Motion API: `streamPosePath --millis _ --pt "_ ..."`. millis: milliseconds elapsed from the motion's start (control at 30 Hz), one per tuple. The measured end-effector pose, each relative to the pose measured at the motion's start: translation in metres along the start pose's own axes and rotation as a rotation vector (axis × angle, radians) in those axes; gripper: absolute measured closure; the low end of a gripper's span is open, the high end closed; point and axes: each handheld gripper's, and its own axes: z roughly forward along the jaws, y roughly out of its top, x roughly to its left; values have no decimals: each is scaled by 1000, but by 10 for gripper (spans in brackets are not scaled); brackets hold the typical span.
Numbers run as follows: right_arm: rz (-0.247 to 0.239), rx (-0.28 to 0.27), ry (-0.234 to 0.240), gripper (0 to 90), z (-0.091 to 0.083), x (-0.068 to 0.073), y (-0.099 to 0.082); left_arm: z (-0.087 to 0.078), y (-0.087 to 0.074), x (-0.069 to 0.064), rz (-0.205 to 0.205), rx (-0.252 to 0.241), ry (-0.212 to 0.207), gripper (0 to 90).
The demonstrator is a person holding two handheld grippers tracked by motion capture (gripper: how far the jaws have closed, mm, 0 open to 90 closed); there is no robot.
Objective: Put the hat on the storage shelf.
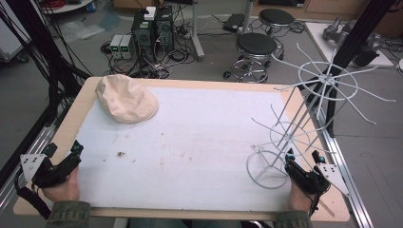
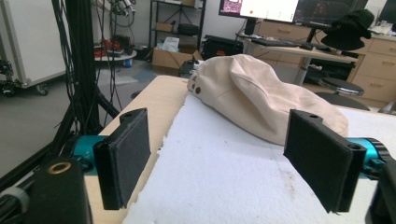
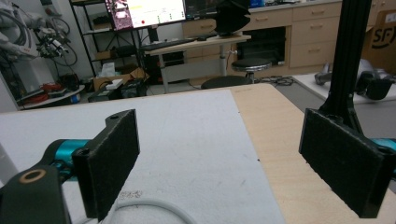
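A beige cap (image 1: pixel 126 99) lies flat at the far left corner of the white mat (image 1: pixel 190 142). In the left gripper view the cap (image 2: pixel 261 100) lies ahead, beyond the jaws. My left gripper (image 1: pixel 64 148) rests at the mat's near left edge, open (image 2: pixel 224 158), with nothing between its pads. A white wire rack (image 1: pixel 304 114) leans at the right, with its round base (image 1: pixel 267 168) on the mat. My right gripper (image 1: pixel 302 156) sits just right of that base, open (image 3: pixel 224 163) and empty. A piece of the base wire (image 3: pixel 154 205) shows by its left jaw.
The wooden table (image 1: pixel 190 83) carries the mat, with bare strips along its edges. Black frame posts (image 1: pixel 354 33) and cables stand at both sides. Two stools (image 1: pixel 256 45) and computer boxes (image 1: pixel 152 28) are on the floor beyond the far edge.
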Motion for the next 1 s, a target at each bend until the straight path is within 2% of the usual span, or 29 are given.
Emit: streamPosePath --millis 1000 --pt "23 24 8 113 2 -2 -2 4 -2 0 -5 25 -16 228"
